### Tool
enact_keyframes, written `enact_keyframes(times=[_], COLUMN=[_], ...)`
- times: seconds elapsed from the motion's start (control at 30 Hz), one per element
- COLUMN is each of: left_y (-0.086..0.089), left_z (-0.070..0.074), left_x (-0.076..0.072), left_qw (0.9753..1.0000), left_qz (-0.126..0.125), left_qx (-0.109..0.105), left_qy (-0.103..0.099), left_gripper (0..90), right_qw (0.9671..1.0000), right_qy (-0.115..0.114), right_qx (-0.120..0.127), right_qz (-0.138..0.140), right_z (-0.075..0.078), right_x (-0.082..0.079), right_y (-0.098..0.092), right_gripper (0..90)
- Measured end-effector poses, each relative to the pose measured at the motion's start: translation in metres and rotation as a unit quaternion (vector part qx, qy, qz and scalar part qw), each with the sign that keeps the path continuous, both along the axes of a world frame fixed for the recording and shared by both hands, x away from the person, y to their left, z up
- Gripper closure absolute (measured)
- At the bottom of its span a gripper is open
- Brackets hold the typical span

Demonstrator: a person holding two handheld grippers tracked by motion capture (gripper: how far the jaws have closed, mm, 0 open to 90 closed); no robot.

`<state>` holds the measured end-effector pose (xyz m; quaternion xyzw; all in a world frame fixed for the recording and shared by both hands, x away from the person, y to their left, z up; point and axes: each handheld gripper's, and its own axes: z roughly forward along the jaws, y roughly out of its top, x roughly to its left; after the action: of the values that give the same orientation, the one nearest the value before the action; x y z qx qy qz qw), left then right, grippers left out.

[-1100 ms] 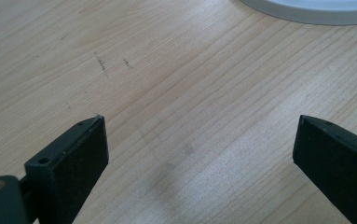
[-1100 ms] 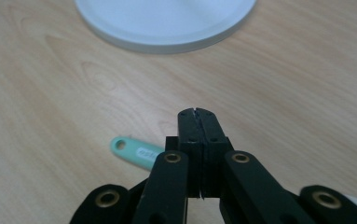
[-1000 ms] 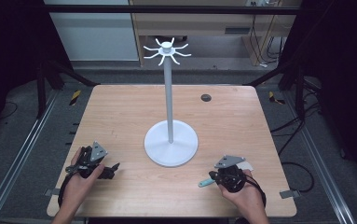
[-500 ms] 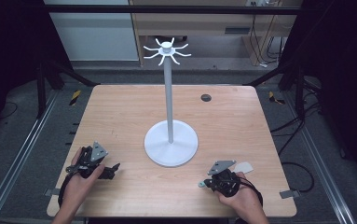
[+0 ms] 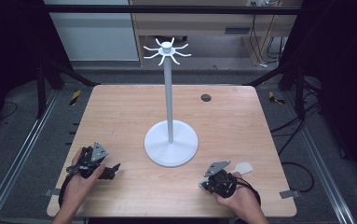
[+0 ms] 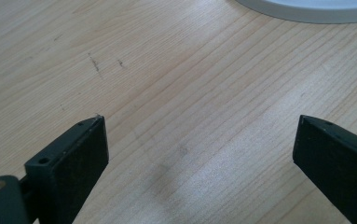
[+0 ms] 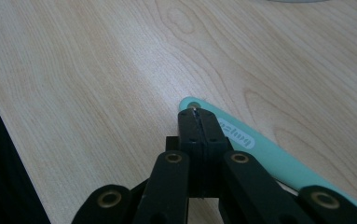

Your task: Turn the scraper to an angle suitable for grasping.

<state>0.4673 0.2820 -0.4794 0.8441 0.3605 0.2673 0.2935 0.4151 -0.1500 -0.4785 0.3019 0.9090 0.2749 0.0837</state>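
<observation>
Presently, right gripper (image 7: 198, 122): jaws pressed together with no gap, tips lying over the hole end of a teal-handled spatula (image 7: 260, 151); whether they pinch the handle or merely rest beside it, closed on nothing, cannot be told. Spatula: flat on the table (image 5: 120, 112) near its front right corner, teal handle running back under that gripper, pale blade (image 5: 243, 167) showing just past the right hand (image 5: 239, 198) in the high view. Left gripper (image 6: 199, 140): jaws spread wide, empty, bare wood between them, held low over the front left of the table by the left hand (image 5: 78, 184). Stand (image 5: 170, 140): white, round base at table centre, tall pole, hooks (image 5: 167, 50) radiating at the top, all vacant; well apart from the spatula. Small dark disc (image 5: 206, 97): far side of table, not involved. Judged risk: a grip this near the very end of the handle is likely to let the blade swing or droop on lifting, and the spatula may twist out; the hanging hole, covered by the jaw tips, may prove hard to offer to a hook; a bump on the tall pole could rock the stand.
</observation>
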Motion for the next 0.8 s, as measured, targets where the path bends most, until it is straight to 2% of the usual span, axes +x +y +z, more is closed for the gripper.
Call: enact_keyframes(times=[0.8], left_y=[-0.0002], left_z=[0.0004], left_x=[-0.0003], left_qw=[1.0000], left_qz=[-0.002], left_qx=[0.004], left_qy=[0.002], left_gripper=[3.1], right_qw=[0.9999], right_qy=[0.006], right_qx=[-0.008], right_qz=[0.004], right_z=[-0.0040], right_x=[0.0035], right_y=[0.0016], right_gripper=[90.0])
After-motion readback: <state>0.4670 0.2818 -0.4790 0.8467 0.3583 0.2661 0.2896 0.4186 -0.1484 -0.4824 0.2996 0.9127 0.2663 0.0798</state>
